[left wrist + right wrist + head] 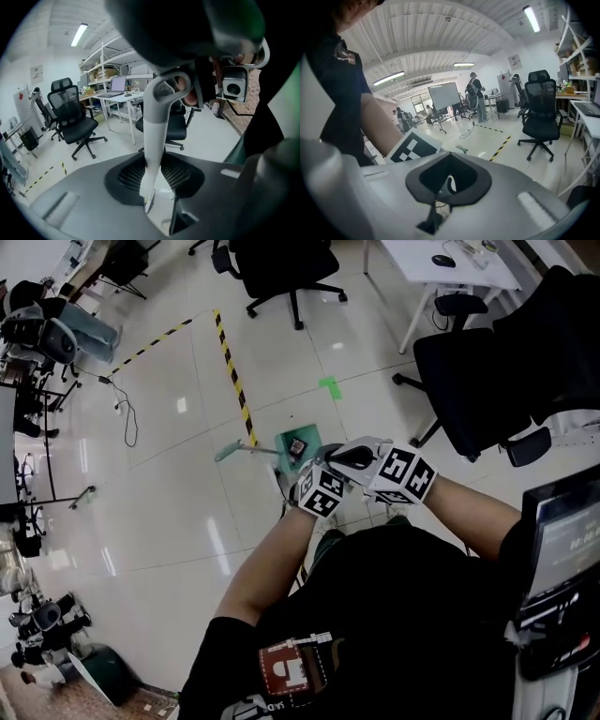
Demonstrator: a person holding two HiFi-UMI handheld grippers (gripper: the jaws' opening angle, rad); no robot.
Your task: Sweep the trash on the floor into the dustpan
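Cable (127, 418) loops over the pale tiled floor (169, 521) at the far left of the head view, and a yellow-and-black striped tape (234, 381) runs down toward the middle. At the tape's near end a green dustpan (309, 435) lies on the floor with a small dark scrap (296, 445) resting on it, and a grey-green handle (239, 452) stretches out from it to the left. Just on the near side of the dustpan the two grippers are held close together above the person's dark shirt (394, 615). The left gripper (317, 491) has its jaws clamped on a pale pole (154, 140) that rises between them to a looped top. The right gripper (398, 474) sits just beside it – its jaws stand narrowly apart, with floor showing through the slit, and I see nothing gripped there; a thin pale curve shows in the opening above them, too small to identify. Farther right stand a black office chair (487, 381) and, beyond it, a white desk (450, 268)
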